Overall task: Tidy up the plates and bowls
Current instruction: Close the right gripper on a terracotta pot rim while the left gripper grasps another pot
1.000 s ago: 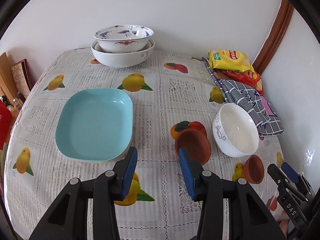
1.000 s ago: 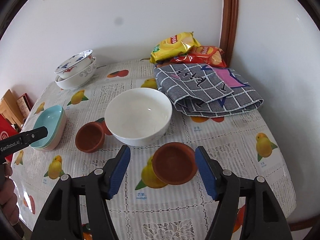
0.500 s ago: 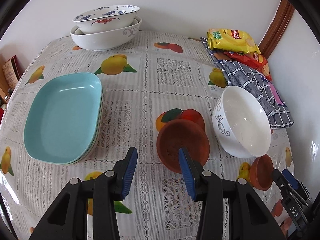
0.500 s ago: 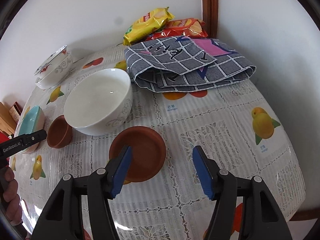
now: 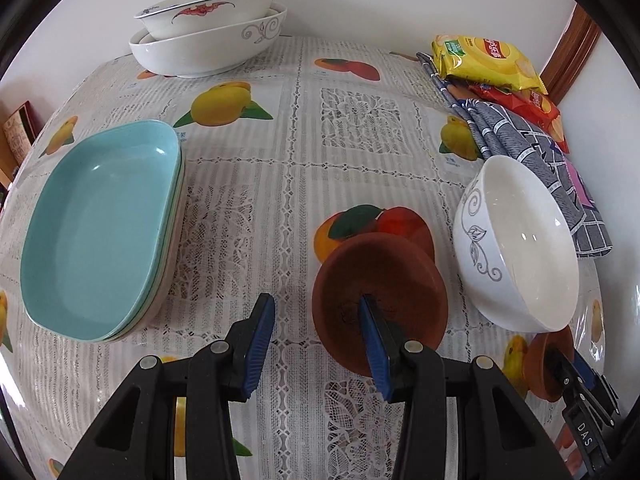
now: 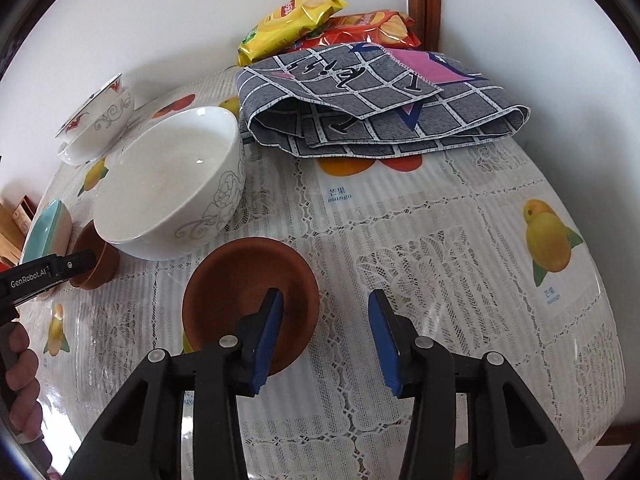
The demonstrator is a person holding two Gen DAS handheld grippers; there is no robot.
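Teal plates (image 5: 100,232); terracotta saucer (image 5: 380,300); fruit-print tablecloth (image 5: 280,152)

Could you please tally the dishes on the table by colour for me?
White bowls: 3 — plain one, two nested at the back
Terracotta dishes: 2
Teal plates: a stack; exact count unclear
Total: 5 dishes plus the plate stack

Two terracotta saucers: one (image 5: 380,304) by the turquoise stack, one (image 6: 250,306) nearer the counter edge. Three white bowls: single plain one (image 6: 168,184), plus two nested at back, patterned bowl (image 5: 208,10) inside larger bowl (image 5: 208,50). One stack of turquoise plates (image 5: 100,228), at least two, exact count unclear. Two snack bags, yellow (image 6: 292,20) and red (image 6: 360,28). One folded checked cloth (image 6: 380,100).
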